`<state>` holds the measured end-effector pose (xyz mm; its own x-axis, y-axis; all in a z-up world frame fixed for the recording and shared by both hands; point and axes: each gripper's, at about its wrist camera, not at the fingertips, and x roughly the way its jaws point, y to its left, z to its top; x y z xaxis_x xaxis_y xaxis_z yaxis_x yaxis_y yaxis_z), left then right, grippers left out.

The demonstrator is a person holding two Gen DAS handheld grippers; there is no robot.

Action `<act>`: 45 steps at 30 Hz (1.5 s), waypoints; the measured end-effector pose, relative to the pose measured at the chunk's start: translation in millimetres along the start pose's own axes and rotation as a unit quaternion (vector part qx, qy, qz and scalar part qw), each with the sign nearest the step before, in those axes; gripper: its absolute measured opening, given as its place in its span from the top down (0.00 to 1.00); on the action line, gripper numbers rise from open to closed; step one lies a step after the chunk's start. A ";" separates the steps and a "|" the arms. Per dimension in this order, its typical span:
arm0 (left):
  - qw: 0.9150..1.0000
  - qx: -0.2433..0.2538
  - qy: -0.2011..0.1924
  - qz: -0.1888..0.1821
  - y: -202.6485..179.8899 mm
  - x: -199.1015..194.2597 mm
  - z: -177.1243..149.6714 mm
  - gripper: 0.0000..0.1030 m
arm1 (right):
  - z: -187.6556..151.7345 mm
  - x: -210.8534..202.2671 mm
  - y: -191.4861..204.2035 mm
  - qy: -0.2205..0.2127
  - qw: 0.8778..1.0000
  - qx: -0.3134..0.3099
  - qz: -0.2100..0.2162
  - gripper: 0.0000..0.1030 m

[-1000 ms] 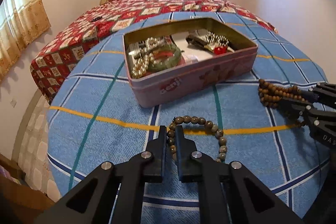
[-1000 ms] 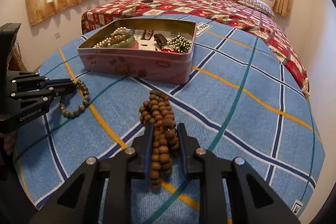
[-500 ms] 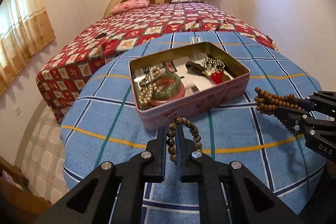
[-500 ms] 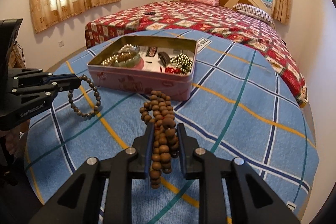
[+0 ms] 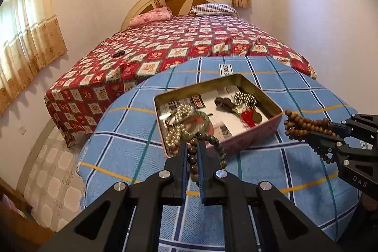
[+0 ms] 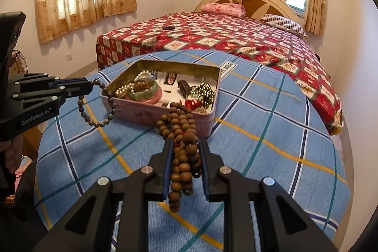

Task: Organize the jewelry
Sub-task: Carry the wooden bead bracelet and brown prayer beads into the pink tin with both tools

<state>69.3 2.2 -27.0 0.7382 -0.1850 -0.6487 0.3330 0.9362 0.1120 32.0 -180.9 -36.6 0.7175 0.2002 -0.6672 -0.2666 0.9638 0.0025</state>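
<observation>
An open pink tin box [image 5: 250,134] [image 6: 141,113] sits on the blue plaid cloth and holds pearls, a green bangle [image 6: 144,90], silver beads and a red charm. My left gripper [image 5: 191,145] is shut on a dark bead bracelet [image 5: 218,149], which hangs in the air just before the box's near left corner; it also shows in the right wrist view [image 6: 104,105]. My right gripper [image 6: 185,145] is shut on a bunched brown wooden bead string [image 6: 179,129], held above the cloth near the box's right side; it also shows in the left wrist view [image 5: 304,125].
The box stands on a table covered by the blue plaid cloth [image 5: 271,171]. Behind it is a bed with a red patchwork quilt [image 5: 179,46], with a small dark item on it. Tiled floor [image 5: 54,176] lies to the left.
Both grippers have lifted their bead strings off the cloth and raised them toward the box. The dark bracelet now hangs free in the air.
</observation>
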 end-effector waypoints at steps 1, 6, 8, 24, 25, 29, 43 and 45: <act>1.000 -0.001 -0.002 0.001 1.0 -0.4 2.4 0.93 | 2.1 0.4 -0.2 -0.001 1.000 -0.001 -0.001 0.77; 1.000 -0.004 -0.010 0.004 4.7 -1.9 12.1 0.93 | 7.4 -0.7 -0.9 -0.007 1.000 -0.004 -0.003 0.77; 1.000 -0.004 -0.013 0.005 5.3 -2.3 14.9 0.93 | 10.0 -1.0 -1.6 -0.010 1.000 -0.005 -0.004 0.78; 1.000 -0.012 -0.024 0.013 15.1 5.1 37.0 0.93 | 30.8 1.0 -8.0 -0.022 1.000 -0.012 -0.008 0.77; 1.000 -0.011 -0.024 0.015 15.2 6.2 38.2 0.93 | 32.6 1.8 -8.3 -0.023 1.000 -0.013 -0.008 0.77; 1.000 -0.012 -0.021 0.017 16.7 14.6 43.5 0.93 | 39.8 7.2 -10.5 -0.023 1.000 -0.012 -0.006 0.77; 1.000 -0.006 -0.011 0.025 23.0 39.8 56.0 0.93 | 57.6 25.5 -10.7 -0.019 1.000 -0.017 -0.004 0.77; 1.000 -0.005 -0.010 0.027 23.8 43.2 56.8 0.93 | 60.0 28.3 -10.1 -0.018 1.000 -0.018 -0.005 0.77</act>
<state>142.5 -0.4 -9.6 0.7658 -0.1406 -0.6275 0.2878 0.9475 0.1390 93.6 -174.4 -10.9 0.7428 0.1981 -0.6396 -0.2822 0.9589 -0.0308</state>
